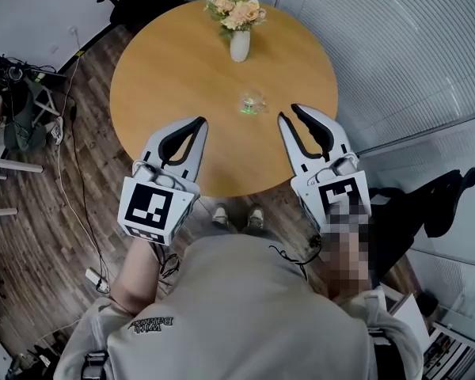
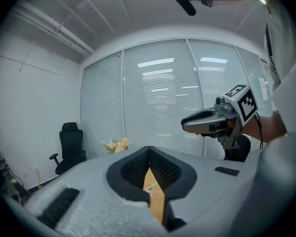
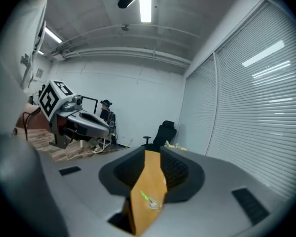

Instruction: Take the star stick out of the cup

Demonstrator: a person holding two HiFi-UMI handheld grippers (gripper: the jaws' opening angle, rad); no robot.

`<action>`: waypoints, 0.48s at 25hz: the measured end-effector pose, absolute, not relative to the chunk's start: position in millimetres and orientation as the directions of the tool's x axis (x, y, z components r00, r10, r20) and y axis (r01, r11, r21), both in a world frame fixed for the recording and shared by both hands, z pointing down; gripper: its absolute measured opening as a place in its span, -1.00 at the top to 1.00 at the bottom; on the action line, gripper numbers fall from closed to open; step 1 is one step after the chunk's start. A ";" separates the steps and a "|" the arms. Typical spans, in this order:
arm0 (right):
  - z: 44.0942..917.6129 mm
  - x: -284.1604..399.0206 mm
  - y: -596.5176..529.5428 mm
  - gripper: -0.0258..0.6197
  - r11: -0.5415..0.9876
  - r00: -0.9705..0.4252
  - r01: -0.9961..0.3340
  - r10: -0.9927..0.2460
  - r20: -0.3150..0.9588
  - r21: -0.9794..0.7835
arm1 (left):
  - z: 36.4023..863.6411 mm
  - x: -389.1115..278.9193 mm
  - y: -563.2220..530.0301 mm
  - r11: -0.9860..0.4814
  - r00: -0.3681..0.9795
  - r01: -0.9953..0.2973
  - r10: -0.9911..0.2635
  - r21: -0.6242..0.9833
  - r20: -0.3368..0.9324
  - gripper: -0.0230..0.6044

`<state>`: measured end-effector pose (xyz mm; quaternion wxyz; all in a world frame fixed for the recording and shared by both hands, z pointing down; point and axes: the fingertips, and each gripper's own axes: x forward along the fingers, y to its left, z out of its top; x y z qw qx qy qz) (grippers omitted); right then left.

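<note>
A small clear cup (image 1: 254,98) stood on the round, light-brown wooden table (image 1: 166,70), towards the edge nearest the person and well short of the white vase of peach-coloured flowers (image 1: 239,44) at the far side. The thin green star stick (image 1: 246,108) was at the cup, one end slanting out from it; the pictures were too small to show how deep it sat. Both tools hovered over the near rim of the table, pointing towards the cup and clear of it. The left gripper (image 1: 199,122) had its jaw tips together, with only a narrow slit behind them through which the table top and the cup showed; nothing was gripped. The right gripper (image 1: 287,112) had its jaws somewhat apart, a wider strip of table showing between them in its own view, with the cup and stick framed in that gap farther off, not touched by either pad. The cup lay ahead of both tools, nearer the right one.
</note>
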<state>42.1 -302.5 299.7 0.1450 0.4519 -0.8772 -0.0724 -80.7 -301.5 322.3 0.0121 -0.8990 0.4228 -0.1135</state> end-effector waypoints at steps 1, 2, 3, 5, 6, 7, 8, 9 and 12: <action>304.1 37.7 -304.3 0.61 0.597 -0.557 -0.754 -0.802 0.214 0.273 | 324.5 -80.7 -303.4 -0.641 0.615 -0.759 -0.763 -0.117 0.199 0.86; 309.1 34.5 -306.7 0.56 0.609 -0.560 -0.739 -0.793 0.238 0.288 | 326.4 -80.5 -305.4 -0.641 0.614 -0.759 -0.763 -0.114 0.203 0.86; 314.6 32.3 -309.8 0.55 0.615 -0.558 -0.729 -0.788 0.259 0.301 | 327.5 -80.0 -307.3 -0.642 0.614 -0.759 -0.762 -0.110 0.205 0.86; 325.4 28.7 -316.7 0.54 0.625 -0.555 -0.712 -0.780 0.290 0.320 | 327.1 -77.9 -311.3 -0.647 0.621 -0.756 -0.758 -0.103 0.202 0.86; 330.4 26.7 -319.7 0.54 0.633 -0.556 -0.702 -0.773 0.306 0.326 | 326.6 -76.5 -313.6 -0.649 0.624 -0.753 -0.756 -0.104 0.199 0.86; 335.5 24.5 -322.6 0.54 0.643 -0.557 -0.691 -0.765 0.323 0.331 | 326.8 -75.1 -316.3 -0.651 0.625 -0.751 -0.755 -0.108 0.199 0.86; 341.1 22.2 -325.4 0.54 0.654 -0.560 -0.680 -0.755 0.341 0.332 | 328.0 -74.0 -319.4 -0.652 0.625 -0.750 -0.754 -0.111 0.202 0.86; 347.7 19.8 -328.6 0.54 0.666 -0.564 -0.670 -0.744 0.359 0.329 | 330.1 -73.4 -322.7 -0.652 0.624 -0.750 -0.754 -0.111 0.206 0.86; 373.9 13.2 -340.4 0.53 0.709 -0.584 -0.640 -0.699 0.412 0.295 | 339.7 -72.0 -332.6 -0.649 0.619 -0.754 -0.753 -0.101 0.222 0.86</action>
